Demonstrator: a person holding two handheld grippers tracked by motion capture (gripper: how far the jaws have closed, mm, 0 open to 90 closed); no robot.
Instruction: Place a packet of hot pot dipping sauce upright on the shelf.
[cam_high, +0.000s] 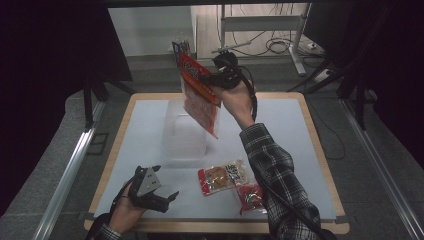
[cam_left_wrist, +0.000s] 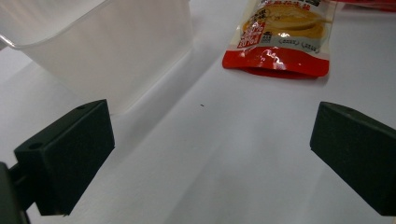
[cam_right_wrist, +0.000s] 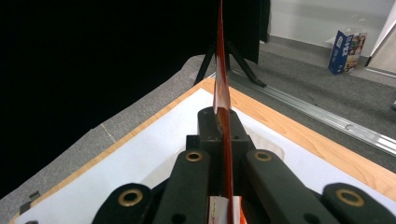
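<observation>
My right gripper (cam_high: 209, 80) is raised high over the back of the table, shut on a large red snack packet (cam_high: 200, 95). The packet hangs tilted above a clear plastic container (cam_high: 184, 132). In the right gripper view the packet (cam_right_wrist: 221, 70) stands edge-on between the closed jaws of that gripper (cam_right_wrist: 219, 122). My left gripper (cam_high: 165, 183) rests low at the front left, open and holding nothing. In the left gripper view its pads (cam_left_wrist: 70, 154) spread wide over bare mat, with the container (cam_left_wrist: 102, 42) ahead left and a red-and-yellow packet (cam_left_wrist: 285, 39) ahead right.
Two small packets lie at the front middle: a biscuit packet (cam_high: 222, 176) and a red one (cam_high: 248, 195) beside the right sleeve. The white mat (cam_high: 280, 125) covers a wooden table (cam_high: 320, 145). Cables and a desk frame (cam_high: 260, 22) stand on the floor beyond.
</observation>
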